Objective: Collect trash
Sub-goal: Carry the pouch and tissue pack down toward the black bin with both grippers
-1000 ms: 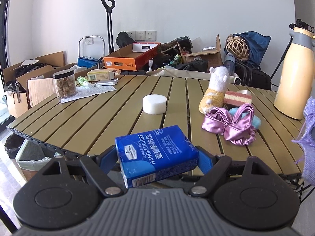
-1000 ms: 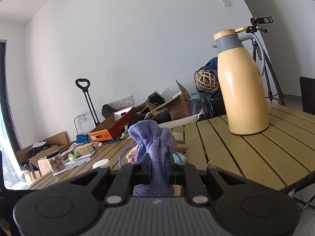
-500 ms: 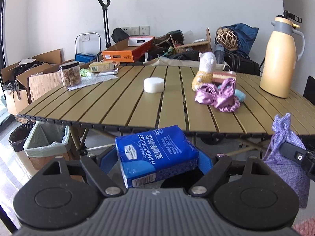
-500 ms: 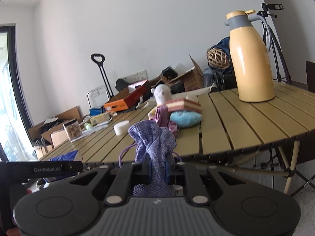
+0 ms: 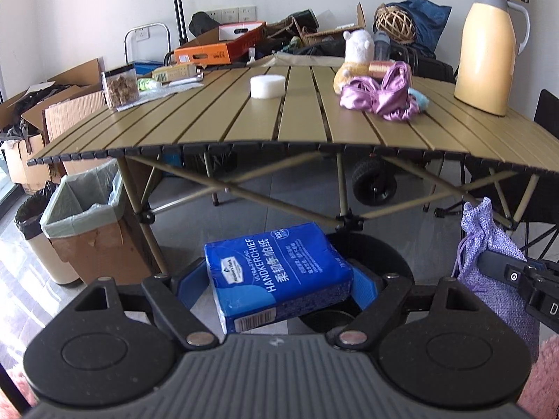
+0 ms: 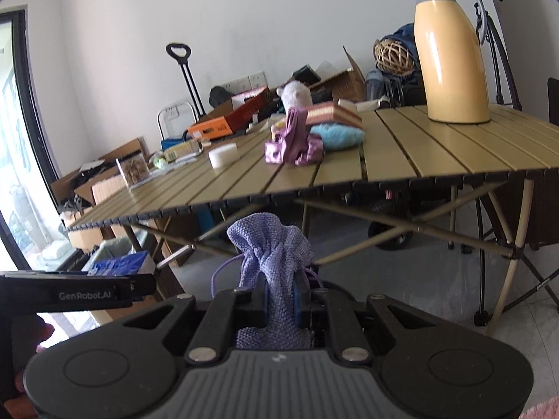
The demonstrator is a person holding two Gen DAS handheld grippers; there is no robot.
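1. Both hand-held grippers have pulled back and dropped below the edge of the slatted olive tabletop (image 5: 304,118) — a second ago they were level with its surface, and now its crossed legs fill the middle of both views.
2. The left hand-held gripper (image 5: 279,281) stays clamped on the blue plastic-wrapped handkerchief tissue pack (image 5: 276,274), which lies tilted between its blue pads.
3. The right hand-held gripper (image 6: 281,295) is closed tight on the lilac knitted drawstring pouch (image 6: 270,244), whose gathered top stands upright above the fingers.
4. The retreat brings the cardboard bin lined with a pale green bag (image 5: 82,206) into the left view at about nine o'clock, beside a black-lined round bin (image 5: 31,209).
5. Judged from this, both picks are done — carrying to a bin is next, the lined box looking nearest to the left load.
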